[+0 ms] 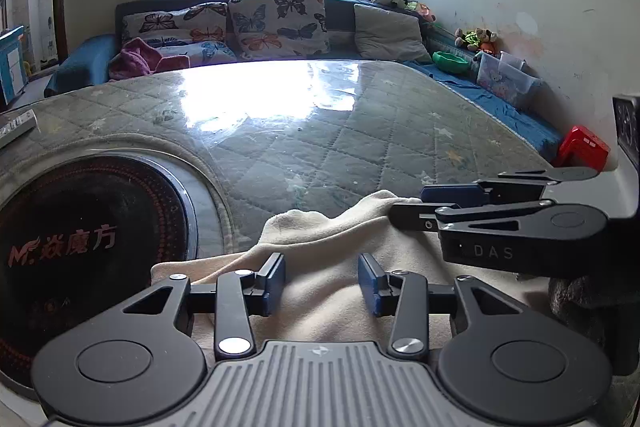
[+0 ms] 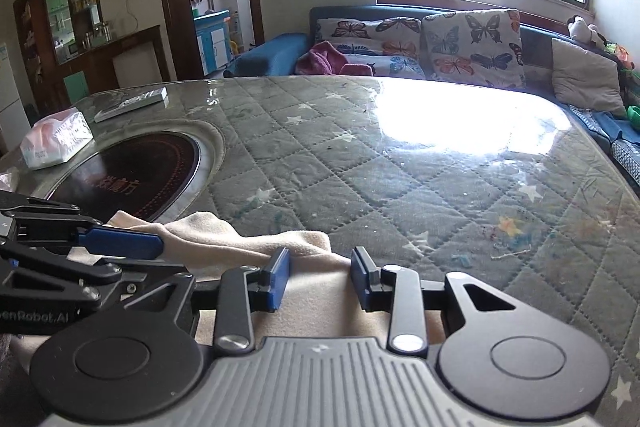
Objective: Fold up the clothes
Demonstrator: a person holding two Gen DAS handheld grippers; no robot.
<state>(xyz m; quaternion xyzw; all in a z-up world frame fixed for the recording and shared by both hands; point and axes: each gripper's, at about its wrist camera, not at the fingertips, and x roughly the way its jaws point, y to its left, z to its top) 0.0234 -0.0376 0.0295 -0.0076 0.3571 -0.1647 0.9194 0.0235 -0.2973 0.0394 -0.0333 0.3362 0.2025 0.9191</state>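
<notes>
The left gripper (image 1: 322, 281) and right gripper (image 2: 320, 277) are hovering side by side with jaws spread wide, holding nothing, over the rumpled cream fleece garment (image 1: 332, 239) lying at the near edge of the grey quilted, plastic-covered table (image 1: 320, 131). Just left of the garment, the round black induction cooktop (image 1: 88, 247) is sitting set into the table. Beyond the table's far edge, butterfly-print cushions (image 1: 280, 19) are leaning on a dark blue sofa (image 1: 340, 11).

Grippers: 2, left gripper (image 1: 322, 283) and right gripper (image 2: 320, 277). Cream garment (image 1: 340, 227), near edge: 1. Butterfly cushions (image 1: 280, 21), far: 2. Grey cushion (image 1: 390, 31), far right: 1. Tissue pack (image 2: 56, 143), left: 1. Round black cooktop (image 1: 88, 247), left: 1.
</notes>
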